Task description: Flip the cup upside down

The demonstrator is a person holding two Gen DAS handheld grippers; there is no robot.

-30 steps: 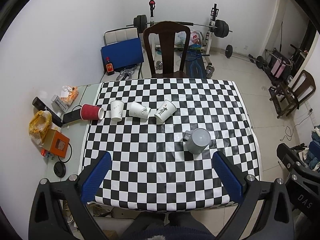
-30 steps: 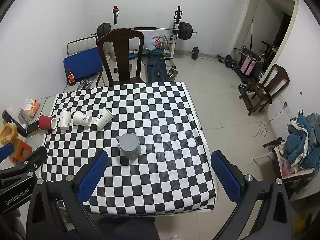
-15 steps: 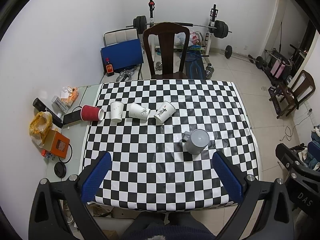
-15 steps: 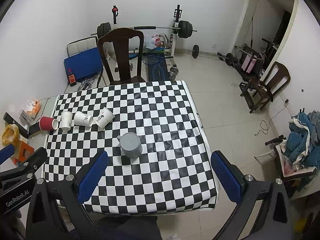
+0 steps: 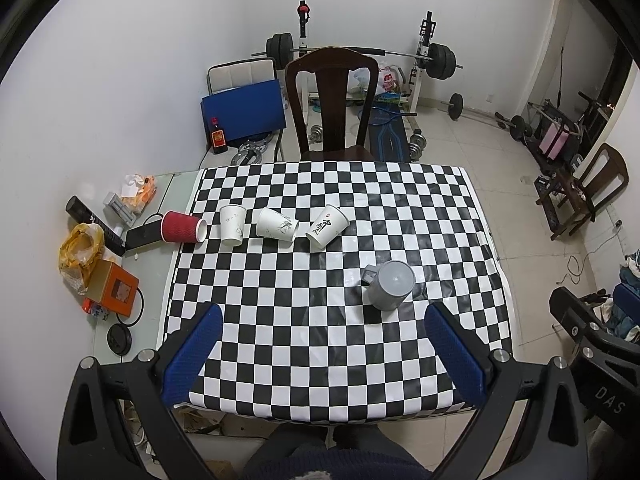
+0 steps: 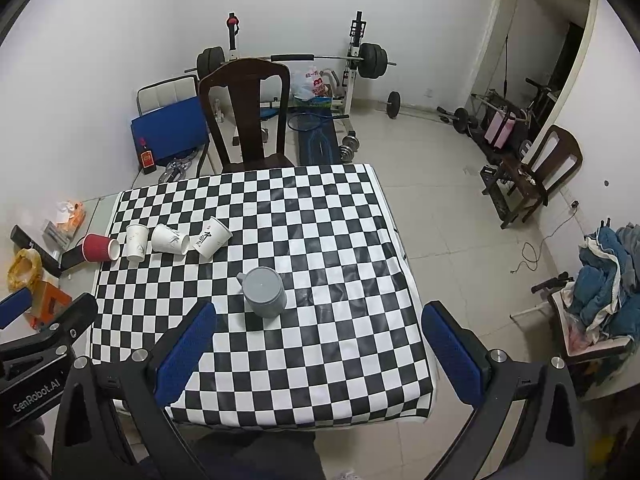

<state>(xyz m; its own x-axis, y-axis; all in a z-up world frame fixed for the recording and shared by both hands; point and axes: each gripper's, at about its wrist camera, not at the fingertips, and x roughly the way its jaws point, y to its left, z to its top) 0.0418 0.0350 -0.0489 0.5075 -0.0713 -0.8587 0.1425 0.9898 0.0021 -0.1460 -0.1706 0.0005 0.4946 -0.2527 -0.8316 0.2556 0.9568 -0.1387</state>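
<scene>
Grey mug (image 5: 390,290) stood base-up mid-worktop (image 5: 280,344), so flip judged done. Left tool (image 5: 320,354) and right tool (image 6: 316,354) both spread, empty, hovering well above.

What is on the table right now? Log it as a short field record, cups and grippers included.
surface: checkered tablecloth
grey mug: upside down, flat base up, handle to the left
red cup: on its side at the cloth's left edge
white paper cups: one standing, two tipped over
left gripper: open, empty, above the table
right gripper: open, empty
</scene>
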